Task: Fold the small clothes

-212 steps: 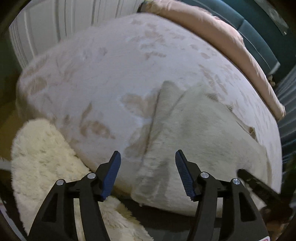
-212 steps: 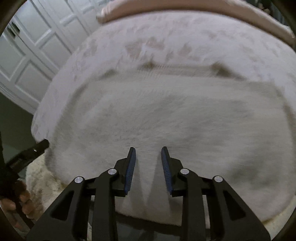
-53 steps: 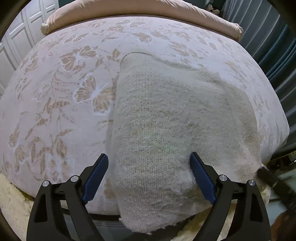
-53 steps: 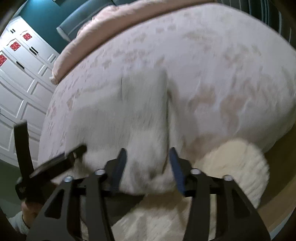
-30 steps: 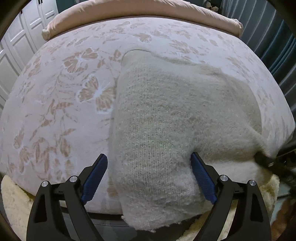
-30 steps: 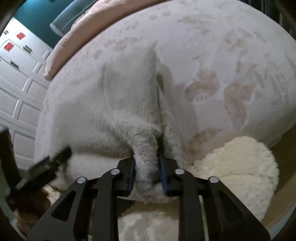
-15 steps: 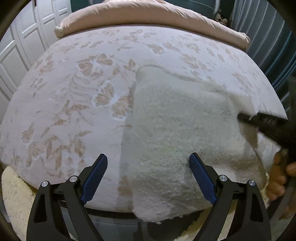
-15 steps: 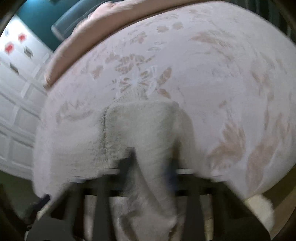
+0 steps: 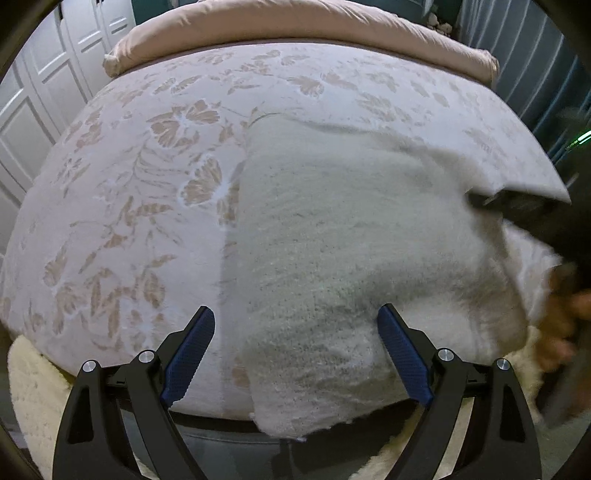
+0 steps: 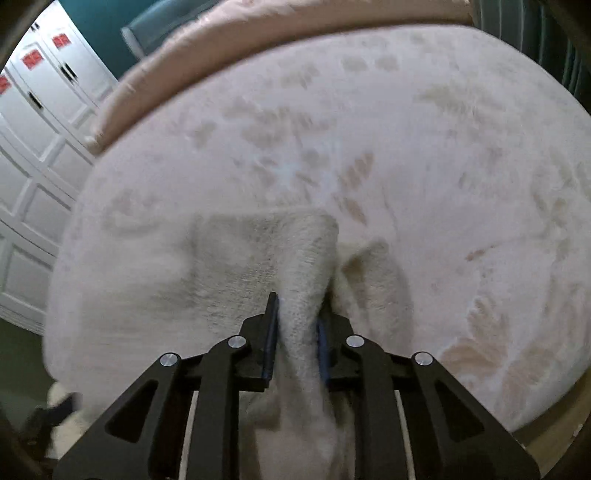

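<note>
I see a bed (image 9: 155, 221) covered by a pale spread with a tan leaf and flower pattern, filling most of both views. Across its far end lies a long pinkish-beige bolster or rolled duvet (image 9: 295, 26), reaching nearly from one side to the other. On the near part of the spread lies a cream knitted garment (image 9: 332, 240), its lower edge hanging over the bed's near rim. Its left edge runs straight up the spread; its right corner is lifted off the bed, clear of the cover. Below the bed's near rim, a fluffy cream rug (image 9: 29, 398) lies on the floor.
</note>
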Tool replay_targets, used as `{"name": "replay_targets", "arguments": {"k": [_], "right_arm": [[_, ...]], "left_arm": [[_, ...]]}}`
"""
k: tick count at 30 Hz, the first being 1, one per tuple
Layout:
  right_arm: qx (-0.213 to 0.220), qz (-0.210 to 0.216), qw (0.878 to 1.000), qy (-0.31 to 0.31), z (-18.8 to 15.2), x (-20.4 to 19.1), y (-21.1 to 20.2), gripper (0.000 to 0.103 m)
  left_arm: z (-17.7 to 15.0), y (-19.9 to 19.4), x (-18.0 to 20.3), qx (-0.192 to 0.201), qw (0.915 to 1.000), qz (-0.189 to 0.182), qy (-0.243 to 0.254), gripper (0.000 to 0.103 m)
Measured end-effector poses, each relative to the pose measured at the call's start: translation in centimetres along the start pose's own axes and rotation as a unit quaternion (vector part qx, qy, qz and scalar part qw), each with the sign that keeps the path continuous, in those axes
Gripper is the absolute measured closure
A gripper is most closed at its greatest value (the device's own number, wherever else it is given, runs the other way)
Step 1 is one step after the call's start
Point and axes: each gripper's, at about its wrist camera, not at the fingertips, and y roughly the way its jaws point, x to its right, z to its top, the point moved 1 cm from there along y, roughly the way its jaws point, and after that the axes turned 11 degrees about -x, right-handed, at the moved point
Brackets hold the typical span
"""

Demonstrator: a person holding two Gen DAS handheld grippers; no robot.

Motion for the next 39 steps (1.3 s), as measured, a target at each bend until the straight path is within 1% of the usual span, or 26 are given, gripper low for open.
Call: {"name": "replay_targets", "arguments": {"k": [3, 5, 7, 8, 10, 11, 12, 14, 18, 19, 20, 21, 22, 23, 24, 27, 29, 30, 31, 32, 34, 36, 37, 38, 39], "right_arm": [[0.04, 0.0, 0.999, -0.03, -2.0, -1.3, -4.6, 0.085], [0.043, 0.009, 0.998, -0.045, -3.4, -1.9, -6.3, 0.084], [0.024, 0.02, 0.998, -0.053, -5.0, -2.2, -6.2, 0.084], [0.008, 0.012, 0.998, -0.058, -5.8, -2.3, -5.4, 0.083], [-0.038, -0.046, 0.996, -0.064, -7.7, -1.7, -1.9, 0.083], [-0.075, -0.083, 0.992, -0.061, -8.8, -0.7, 0.5, 0.083], [-0.075, -0.084, 0.992, -0.057, -9.3, -0.3, 0.9, 0.083], [-0.061, -0.074, 0.994, -0.05, -9.2, -0.7, -1.0, 0.082], [-0.02, -0.06, 0.997, -0.051, -8.8, -1.7, -4.9, 0.079], [-0.02, -0.064, 0.996, -0.054, -8.9, -1.6, -5.0, 0.078], [-0.029, -0.075, 0.995, -0.059, -9.2, -1.3, -4.2, 0.071], [-0.044, -0.086, 0.993, -0.063, -9.6, -0.9, -3.0, 0.068], [-0.073, -0.101, 0.99, -0.061, -9.7, -0.5, -0.9, 0.067], [-0.093, -0.101, 0.989, -0.054, -9.9, 0.0, 0.8, 0.067], [-0.073, -0.09, 0.992, -0.042, -10.4, 0.4, 0.4, 0.066], [-0.071, -0.074, 0.994, -0.032, -9.9, 0.1, -1.3, 0.066], [-0.061, -0.064, 0.996, -0.018, -9.4, 0.1, -2.4, 0.066], [-0.054, -0.051, 0.997, -0.011, -9.1, 0.3, -2.6, 0.066], [-0.052, -0.044, 0.998, -0.003, -8.9, 0.5, -2.7, 0.063], [-0.053, -0.045, 0.998, 0.006, -8.8, 0.9, -2.3, 0.058], [-0.066, -0.044, 0.997, 0.02, -8.2, 0.9, -0.8, 0.056], [-0.067, -0.047, 0.996, 0.019, -8.2, 0.7, -0.1, 0.06], [-0.065, -0.033, 0.997, 0.011, -8.4, 0.4, -0.2, 0.077], [-0.066, -0.006, 0.998, 0.011, -8.5, 0.2, -0.6, 0.088], [-0.058, 0.001, 0.998, 0.013, -8.2, 0.2, -1.0, 0.089]], "left_arm": [[0.1, 0.3, -0.2, -0.004, 0.9999, -0.009, -0.008, 0.015], [0.2, 0.6, -0.2, -0.008, 0.9999, -0.011, -0.008, 0.015], [0.2, 0.7, -0.3, -0.01, 0.9999, -0.011, -0.009, 0.015], [0.2, 0.7, -0.2, -0.01, 0.9998, -0.013, -0.009, 0.015], [0.1, 0.7, -0.2, -0.009, 0.9998, -0.014, -0.008, 0.015], [0.1, 0.8, -0.1, -0.01, 0.9998, -0.014, -0.007, 0.015], [0.1, 1.0, 0.0, -0.017, 0.9997, -0.018, -0.002, 0.014], [0.1, 1.1, 0.1, -0.022, 0.9996, -0.017, -0.002, 0.015], [-0.1, 0.8, 0.2, -0.017, 0.9997, -0.019, -0.002, 0.015], [-0.1, 0.9, 0.3, -0.018, 0.9996, -0.02, -0.003, 0.015], [-0.2, 0.9, 0.3, -0.019, 0.9996, -0.023, -0.004, 0.015], [-0.2, 0.9, 0.4, -0.02, 0.9995, -0.024, -0.005, 0.015], [-0.3, 0.9, 0.5, -0.02, 0.9995, -0.024, -0.005, 0.015], [-0.3, 0.9, 0.5, -0.021, 0.9994, -0.027, -0.003, 0.015], [-0.3, 0.9, 0.6, -0.023, 0.9994, -0.028, -0.001, 0.015], [-0.7, 0.6, 0.8, -0.016, 0.9997, -0.019, 0.007, 0.015], [-0.7, 0.7, 1.0, -0.016, 0.9997, -0.02, 0.006, 0.015], [-0.7, 0.8, 1.0, -0.017, 0.9996, -0.02, 0.003, 0.015], [-0.7, 0.8, 1.0, -0.019, 0.9996, -0.02, 0.002, 0.015], [-0.7, 0.8, 1.1, -0.019, 0.9996, -0.019, 0.003, 0.015], [-0.8, 0.6, 1.2, -0.017, 0.9997, -0.017, 0.004, 0.015], [-0.9, 0.5, 1.2, -0.016, 0.9997, -0.016, 0.005, 0.015], [-0.9, 0.5, 1.2, -0.016, 0.9997, -0.016, 0.006, 0.015], [-0.9, 0.4, 1.3, -0.016, 0.9997, -0.015, 0.007, 0.015], [-1.0, 0.5, 1.3, -0.016, 0.9998, -0.013, 0.008, 0.015]]}}
